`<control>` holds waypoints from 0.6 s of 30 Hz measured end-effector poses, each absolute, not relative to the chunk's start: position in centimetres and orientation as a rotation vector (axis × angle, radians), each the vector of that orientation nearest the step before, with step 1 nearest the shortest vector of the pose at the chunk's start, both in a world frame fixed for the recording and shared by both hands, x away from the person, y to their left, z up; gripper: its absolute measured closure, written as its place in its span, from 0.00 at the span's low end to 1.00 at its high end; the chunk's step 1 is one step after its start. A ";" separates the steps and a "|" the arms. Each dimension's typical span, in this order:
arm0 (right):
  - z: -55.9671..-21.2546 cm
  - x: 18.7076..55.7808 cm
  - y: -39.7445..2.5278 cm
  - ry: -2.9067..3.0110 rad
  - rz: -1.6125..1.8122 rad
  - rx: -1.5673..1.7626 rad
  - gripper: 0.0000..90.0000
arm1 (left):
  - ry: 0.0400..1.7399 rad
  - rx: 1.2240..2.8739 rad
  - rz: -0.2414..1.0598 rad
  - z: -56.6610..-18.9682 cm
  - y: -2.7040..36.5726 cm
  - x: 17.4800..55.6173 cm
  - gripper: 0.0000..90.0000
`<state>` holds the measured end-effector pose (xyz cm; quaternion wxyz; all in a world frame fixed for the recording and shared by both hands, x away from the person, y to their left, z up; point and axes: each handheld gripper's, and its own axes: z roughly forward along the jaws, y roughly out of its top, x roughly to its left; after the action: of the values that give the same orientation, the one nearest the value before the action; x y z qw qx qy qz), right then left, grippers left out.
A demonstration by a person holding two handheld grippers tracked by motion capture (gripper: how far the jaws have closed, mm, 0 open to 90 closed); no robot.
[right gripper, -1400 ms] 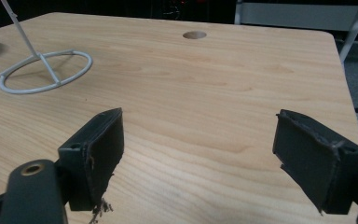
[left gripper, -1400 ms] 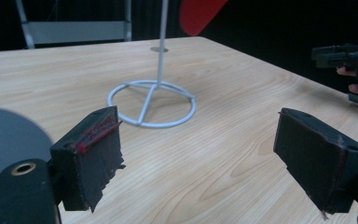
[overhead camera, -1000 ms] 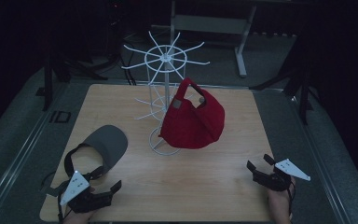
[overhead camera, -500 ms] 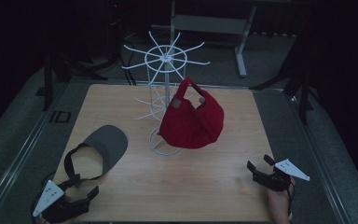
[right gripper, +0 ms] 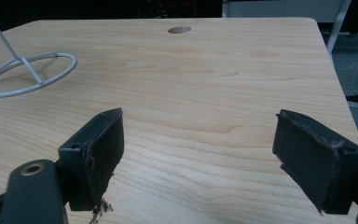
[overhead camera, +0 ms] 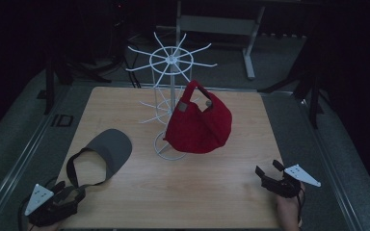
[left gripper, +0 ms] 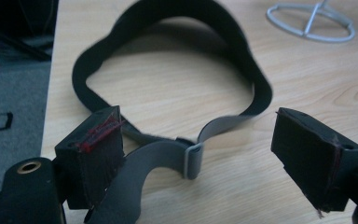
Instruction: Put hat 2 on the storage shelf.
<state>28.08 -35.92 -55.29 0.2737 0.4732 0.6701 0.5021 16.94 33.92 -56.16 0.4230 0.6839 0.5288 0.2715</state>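
You face a wooden tabletop [overhead camera: 139, 202] with a white wire rack [overhead camera: 171, 60] standing at its middle. A red cap [overhead camera: 200, 126] already hangs from one of the rack's arms. A grey visor [overhead camera: 107, 150] lies flat near the front left corner, its black strap [left gripper: 168, 100] looping towards you.

Your left gripper [overhead camera: 72, 198] sits low at that corner, just short of the strap. In the left gripper view its jaws stand wide apart and hold nothing, with the strap's buckle [left gripper: 193, 160] lying between them. Your right gripper [overhead camera: 266, 179] rests at the front right edge, jaws also wide open and empty over bare wood.

The step in hand appears to be picking up the visor. Next, you would likely ease the left gripper forward and down, close on the strap near the buckle, then lift it towards a free arm of the rack.
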 end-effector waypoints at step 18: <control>-55.3 28.0 -36.0 1.795 1.354 1.272 0.18 | 1.492 1.841 0.757 -56.6 32.6 19.3 0.67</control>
<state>28.01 -36.00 -55.29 0.2756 0.4734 0.6679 0.5037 19.35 32.60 -56.58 0.3212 0.7009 0.5679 0.2881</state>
